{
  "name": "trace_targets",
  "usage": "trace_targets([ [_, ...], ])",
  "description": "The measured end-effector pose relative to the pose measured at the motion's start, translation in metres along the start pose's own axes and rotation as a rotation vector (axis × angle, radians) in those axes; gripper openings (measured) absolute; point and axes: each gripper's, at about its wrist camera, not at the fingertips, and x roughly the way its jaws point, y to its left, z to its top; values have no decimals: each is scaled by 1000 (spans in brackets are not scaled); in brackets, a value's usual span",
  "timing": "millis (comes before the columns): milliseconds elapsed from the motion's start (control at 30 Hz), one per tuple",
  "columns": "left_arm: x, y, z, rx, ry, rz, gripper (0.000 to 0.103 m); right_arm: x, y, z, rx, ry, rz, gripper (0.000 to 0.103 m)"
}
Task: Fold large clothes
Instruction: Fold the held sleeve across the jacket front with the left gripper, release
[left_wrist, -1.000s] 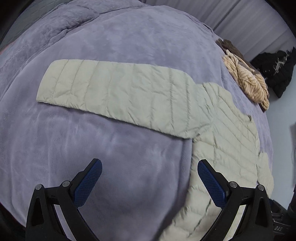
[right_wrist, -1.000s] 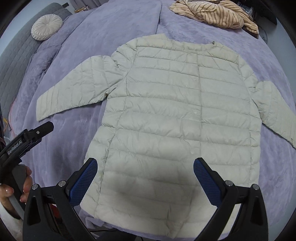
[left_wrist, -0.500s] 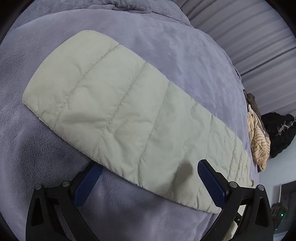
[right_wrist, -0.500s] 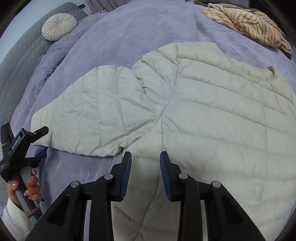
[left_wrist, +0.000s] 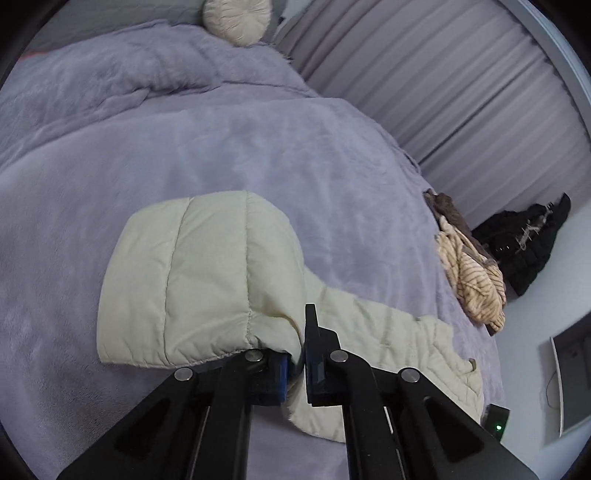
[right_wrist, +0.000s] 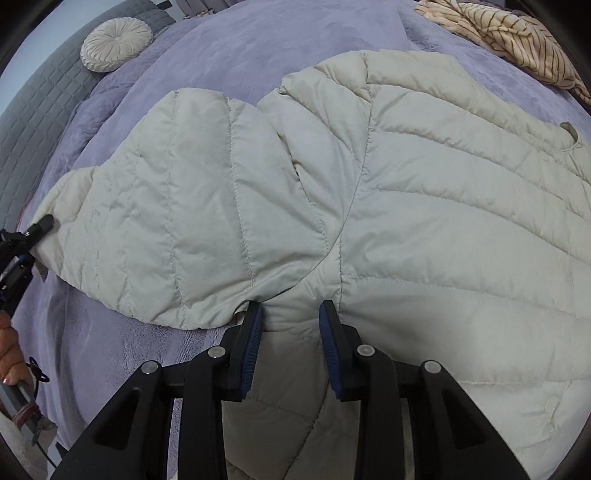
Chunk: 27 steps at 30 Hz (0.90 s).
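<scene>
A cream quilted jacket lies spread on a lilac blanket as the sleeve fold gets under way. At the left edge of the right-wrist view, the left gripper has just snapped closed on the cuff end of the sleeve, the fabric bunching between its jaws. At lower centre, the right gripper pinches a ridge of padding at the armpit, jaws partly closed on it. A round cushion sits upper left; a striped garment lies upper right. Next, likely, the cuff must be carried across the jacket's body while the armpit stays pinned.
</scene>
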Motion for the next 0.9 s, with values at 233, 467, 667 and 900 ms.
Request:
trace_targets([
  [233,-13,-127,-3,259,-10,-115,7,-27,-24,-6,59,-26,92,35],
  [467,43,-263,-74,498,128,-167,7,-102,-108,-23,202,-134,68,35],
  [667,117,-331,-165,702,296,-102,8,-147,-202,-63,333,-160,-15,35],
  [900,157,-338,-239,882,402,23,8,-156,-275,-106,458,-144,-42,35],
])
